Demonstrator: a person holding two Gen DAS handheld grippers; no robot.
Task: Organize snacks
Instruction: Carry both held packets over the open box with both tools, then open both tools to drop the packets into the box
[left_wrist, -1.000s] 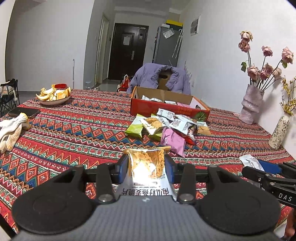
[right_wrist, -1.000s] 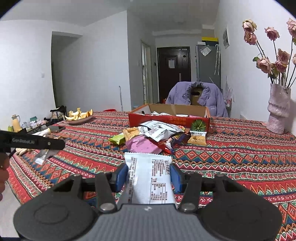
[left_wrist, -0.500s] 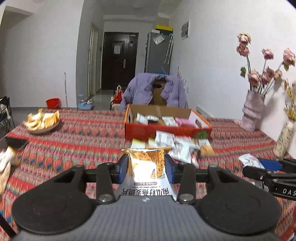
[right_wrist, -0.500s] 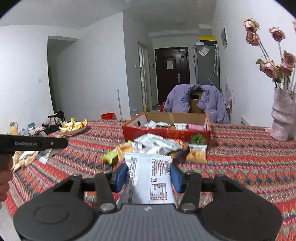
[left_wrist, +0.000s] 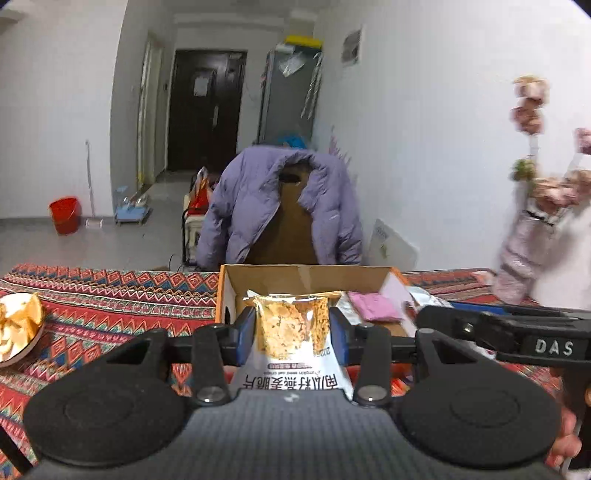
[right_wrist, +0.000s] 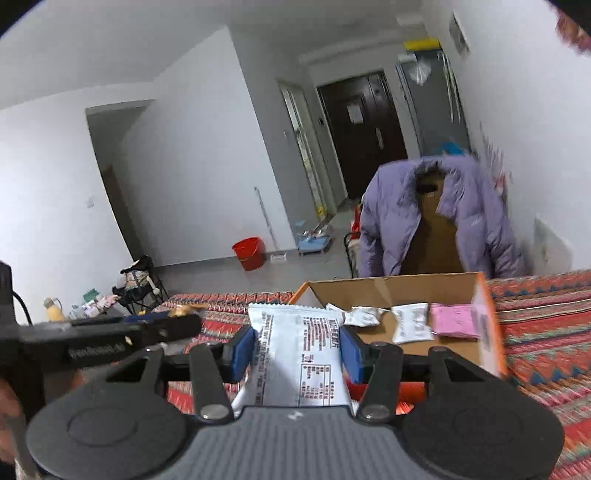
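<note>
White-walled room, dark door at the far end, purple jacket (left_wrist: 280, 199) draped on a chair beyond the patterned surface (left_wrist: 110, 295). Left gripper (left_wrist: 291, 332) pinches an oat crisp packet (left_wrist: 291, 328); right gripper (right_wrist: 295, 349) pinches a white snack packet (right_wrist: 295, 354), printed back showing. Cardboard box (right_wrist: 388, 286) sits just ahead of both grippers, its near wall below the packet tips. Inside, ahead and right: several white sachets (right_wrist: 410, 321) and a pink packet (right_wrist: 452, 319). Judgement: sorting partway done; both held packets not yet released into the box. Any loose snacks on the surface are hidden below the grippers.
</note>
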